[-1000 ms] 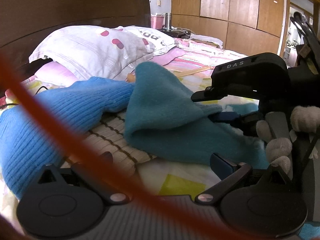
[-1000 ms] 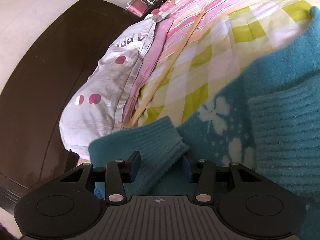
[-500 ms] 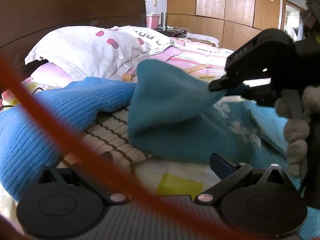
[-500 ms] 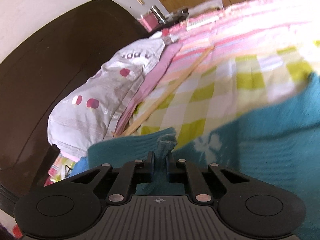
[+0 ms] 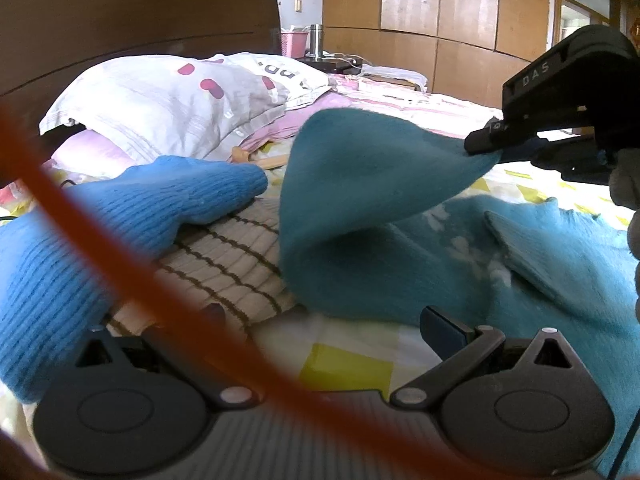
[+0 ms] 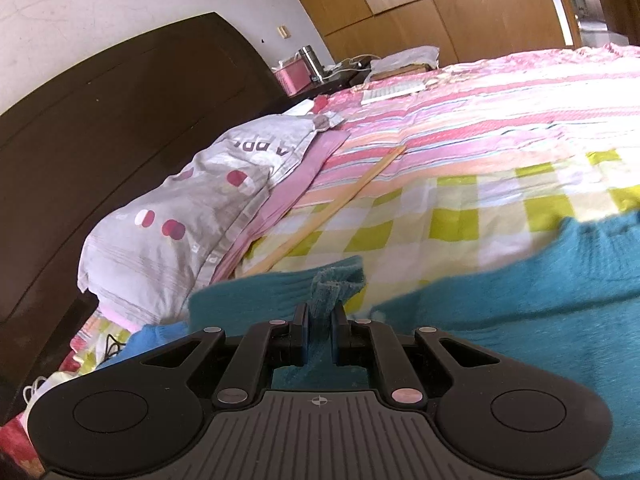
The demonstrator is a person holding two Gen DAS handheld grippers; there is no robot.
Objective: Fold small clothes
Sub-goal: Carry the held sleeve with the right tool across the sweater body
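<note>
A teal sweater (image 5: 460, 264) with white flower marks lies on the checked bedsheet (image 6: 452, 224). My right gripper (image 6: 319, 320) is shut on the cuff of its sleeve (image 6: 334, 284) and holds it lifted above the sweater body; it shows from the side in the left wrist view (image 5: 490, 146), with the sleeve (image 5: 360, 176) hanging as a tent. My left gripper (image 5: 320, 320) is open and empty, low over the sheet in front of the sweater's near edge.
A bright blue knit garment (image 5: 100, 236) lies on a cream striped one (image 5: 228, 268) to the left. A spotted white pillow (image 5: 172, 96) and the dark headboard (image 6: 104, 128) stand behind. A thin wooden stick (image 6: 332, 208) lies on the bed. An orange cable (image 5: 132, 280) crosses the left view.
My right gripper closed on the sleeve cuff and lifted it up and to the right, raising the sleeve off the bed. My left gripper stayed open in place.
</note>
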